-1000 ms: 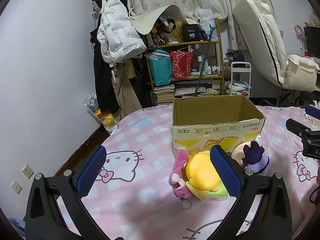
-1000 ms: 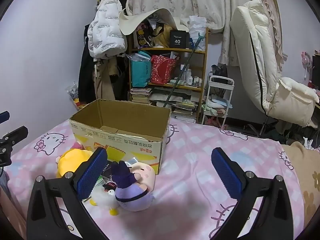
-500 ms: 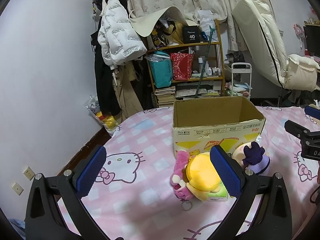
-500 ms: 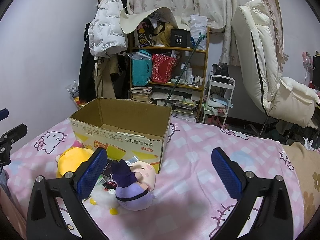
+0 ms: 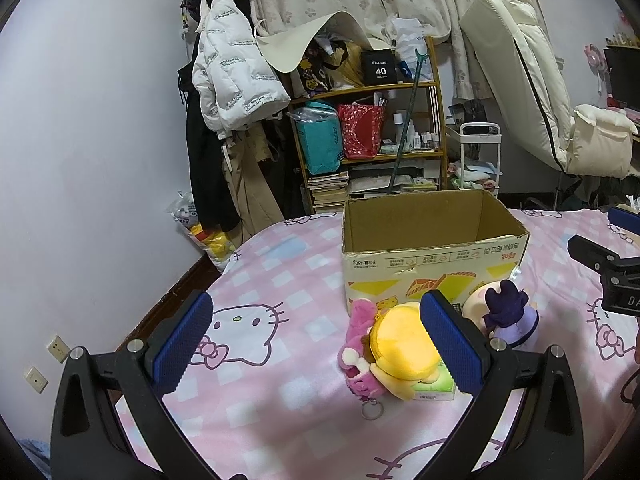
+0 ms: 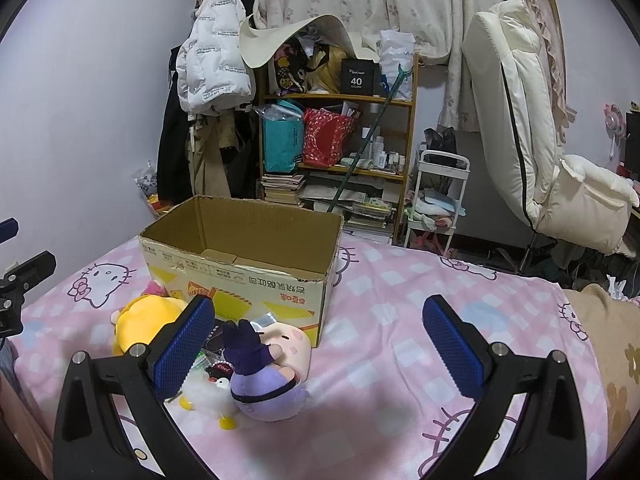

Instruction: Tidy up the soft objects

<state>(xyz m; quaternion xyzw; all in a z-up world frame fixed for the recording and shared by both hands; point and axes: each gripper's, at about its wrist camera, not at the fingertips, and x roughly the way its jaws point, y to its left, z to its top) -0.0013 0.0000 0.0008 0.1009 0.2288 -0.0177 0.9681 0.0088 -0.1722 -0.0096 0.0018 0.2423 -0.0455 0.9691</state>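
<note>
An open cardboard box (image 5: 432, 256) (image 6: 240, 264) stands on the pink Hello Kitty bedspread (image 5: 256, 320). In front of it lie a yellow plush (image 5: 404, 352) (image 6: 144, 320), a pink plush (image 5: 356, 348), a purple-and-peach plush (image 5: 508, 316) (image 6: 268, 364) and a small white duck plush (image 6: 208, 392). My left gripper (image 5: 320, 344) is open and empty, held above the bed just left of the toys. My right gripper (image 6: 320, 344) is open and empty, just right of the purple plush. A green packet (image 5: 434, 386) lies under the yellow plush.
A cluttered wooden shelf (image 5: 372, 128) with bags and books stands behind the bed. Coats (image 5: 224, 80) hang at the left wall. A cream recliner (image 6: 540, 140) and a white cart (image 6: 436, 200) stand at the right. A brown blanket (image 6: 616, 344) covers the bed's right end.
Both views have shifted very slightly; the toys, the box and the open jaws stand as before.
</note>
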